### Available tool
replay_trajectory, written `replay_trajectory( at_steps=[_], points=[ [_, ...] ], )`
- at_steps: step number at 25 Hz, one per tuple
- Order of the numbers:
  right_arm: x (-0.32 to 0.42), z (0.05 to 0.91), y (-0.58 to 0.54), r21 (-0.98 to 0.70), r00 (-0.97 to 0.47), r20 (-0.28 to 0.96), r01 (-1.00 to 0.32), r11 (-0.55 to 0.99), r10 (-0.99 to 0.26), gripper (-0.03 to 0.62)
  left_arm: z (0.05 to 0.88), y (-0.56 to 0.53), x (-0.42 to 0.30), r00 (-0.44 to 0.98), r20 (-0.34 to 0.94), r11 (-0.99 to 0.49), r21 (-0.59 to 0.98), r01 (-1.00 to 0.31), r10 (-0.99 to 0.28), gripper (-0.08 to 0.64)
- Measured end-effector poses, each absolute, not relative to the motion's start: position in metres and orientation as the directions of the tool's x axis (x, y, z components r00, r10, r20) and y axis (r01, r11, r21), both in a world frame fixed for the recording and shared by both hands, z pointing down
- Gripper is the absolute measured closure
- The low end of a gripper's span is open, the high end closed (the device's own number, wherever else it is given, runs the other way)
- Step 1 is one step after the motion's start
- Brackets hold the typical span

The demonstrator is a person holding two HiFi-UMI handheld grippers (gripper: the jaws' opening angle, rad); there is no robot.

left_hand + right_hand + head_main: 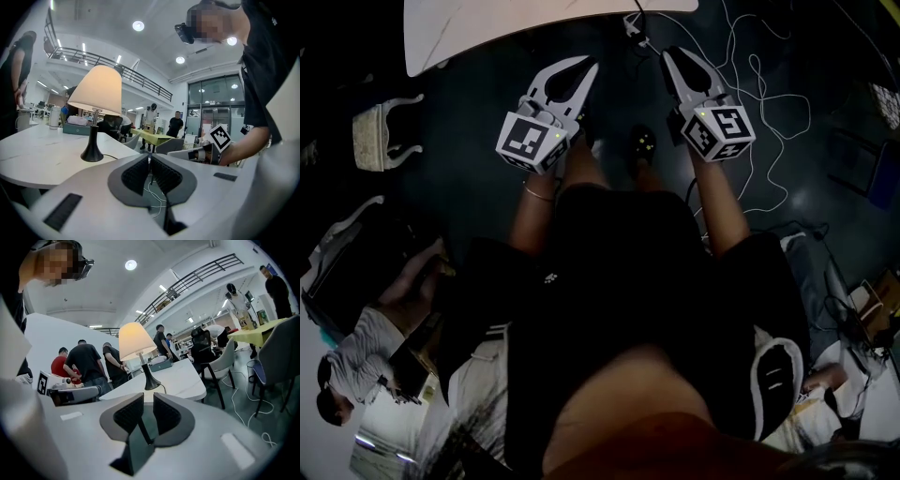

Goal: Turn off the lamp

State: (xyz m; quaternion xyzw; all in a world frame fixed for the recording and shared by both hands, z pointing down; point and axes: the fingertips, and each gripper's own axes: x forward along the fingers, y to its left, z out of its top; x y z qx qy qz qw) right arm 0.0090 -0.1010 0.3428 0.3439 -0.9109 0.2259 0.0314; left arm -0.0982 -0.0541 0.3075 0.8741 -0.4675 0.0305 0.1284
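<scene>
Both hang empty, left gripper [150,158] pinched shut, right gripper [147,397] barely parted, well apart from the lamp [98,91] — a hurried reach could topple it.

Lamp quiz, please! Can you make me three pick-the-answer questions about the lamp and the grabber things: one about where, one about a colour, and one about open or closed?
1. Where does the lamp stand?
A) on the floor
B) on the white table
C) on a chair

2. What colour is the lamp's base?
A) black
B) red
C) yellow

3. How are the left gripper jaws?
A) clamped on the lamp
B) wide open
C) together, holding nothing

Answers:
1 B, because both gripper views show the lamp's foot resting on the pale tabletop.
2 A, because the foot and stem look black against the white table.
3 C, because the left gripper view shows the two dark pads meeting with nothing between them, and the lamp is well beyond them.
</scene>
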Motion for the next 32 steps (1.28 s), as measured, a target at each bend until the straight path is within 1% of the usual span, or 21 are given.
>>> replay_trajectory(
  at_steps=[4,9,23,30,31,32],
  points=[
    [-0.006,0.356,-0.113,-0.385,-0.759,0.230,-0.646,0.659,-0.609,0.549,0.317,-0.060,-0.106,0.567,0.160,-0.537,0.195,-0.821,-0.808,0.552],
    [-0.019,0.384,-0.132,-0.382,-0.756,0.269,-0.653,0.655,-0.597,0.525,0.335,-0.076,-0.106,0.563,0.180,-0.528,0.208,-0.823,-0.807,0.551],
    [-0.039,0.439,-0.172,-0.330,-0.716,0.356,-0.697,0.636,-0.600,0.503,0.379,-0.092,-0.106,0.581,0.204,-0.532,0.251,-0.809,-0.788,0.551],
    [-0.043,0.452,-0.181,-0.330,-0.706,0.365,-0.707,0.625,-0.607,0.505,0.397,-0.092,-0.116,0.569,0.235,-0.524,0.231,-0.820,-0.788,0.551],
    [-0.043,0.453,-0.182,-0.330,-0.707,0.363,-0.707,0.625,-0.607,0.510,0.401,-0.092,-0.117,0.567,0.238,-0.519,0.236,-0.822,-0.789,0.551],
    [-0.042,0.455,-0.183,-0.332,-0.709,0.359,-0.705,0.627,-0.607,0.548,0.404,-0.093,-0.118,0.564,0.238,-0.514,0.242,-0.823,-0.791,0.551]
  ],
)
